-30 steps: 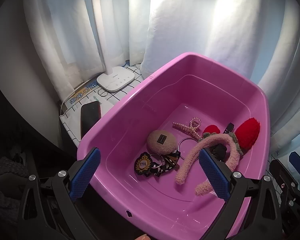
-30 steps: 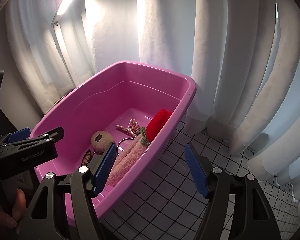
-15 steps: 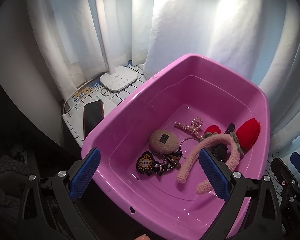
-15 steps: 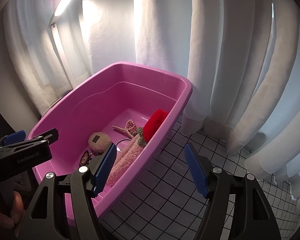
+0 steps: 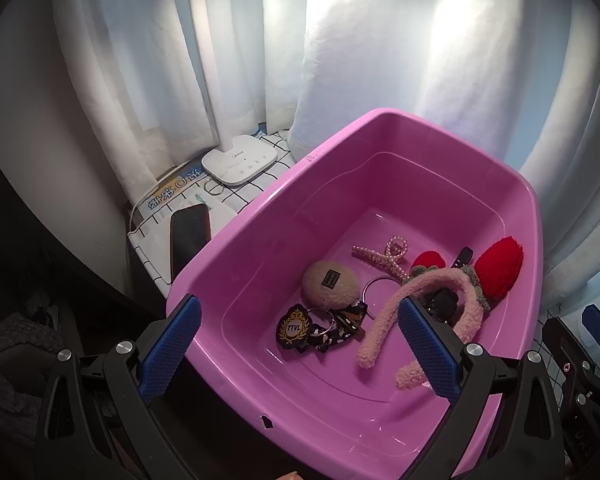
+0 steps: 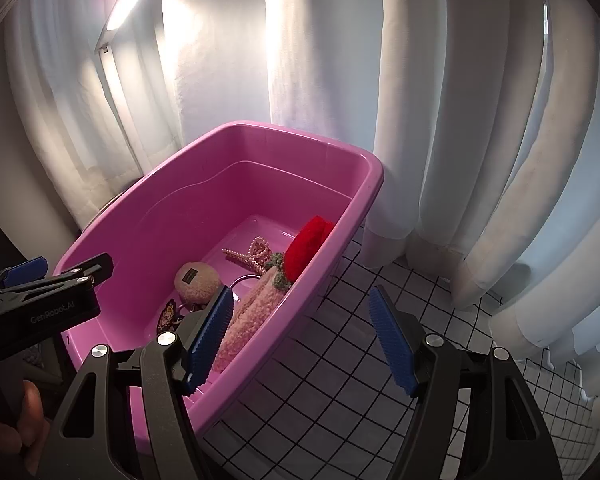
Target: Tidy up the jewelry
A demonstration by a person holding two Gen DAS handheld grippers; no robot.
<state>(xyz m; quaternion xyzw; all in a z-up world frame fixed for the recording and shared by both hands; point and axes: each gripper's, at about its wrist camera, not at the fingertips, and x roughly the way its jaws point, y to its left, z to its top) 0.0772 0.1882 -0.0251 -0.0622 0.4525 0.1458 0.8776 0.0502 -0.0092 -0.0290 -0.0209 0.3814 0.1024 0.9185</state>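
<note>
My left gripper (image 5: pixel 300 344) hangs open and empty over the pink tub's (image 5: pixel 236 236) near rim; the fuzzy pink headband (image 5: pixel 428 300) lies just ahead. My right gripper (image 6: pixel 304 336) gapes empty, astride the tub's right wall, headband beside its left pad.

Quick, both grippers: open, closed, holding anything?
Left gripper: open, empty, over the pink plastic tub.
Right gripper: open, empty, above the tub's rim.
</note>
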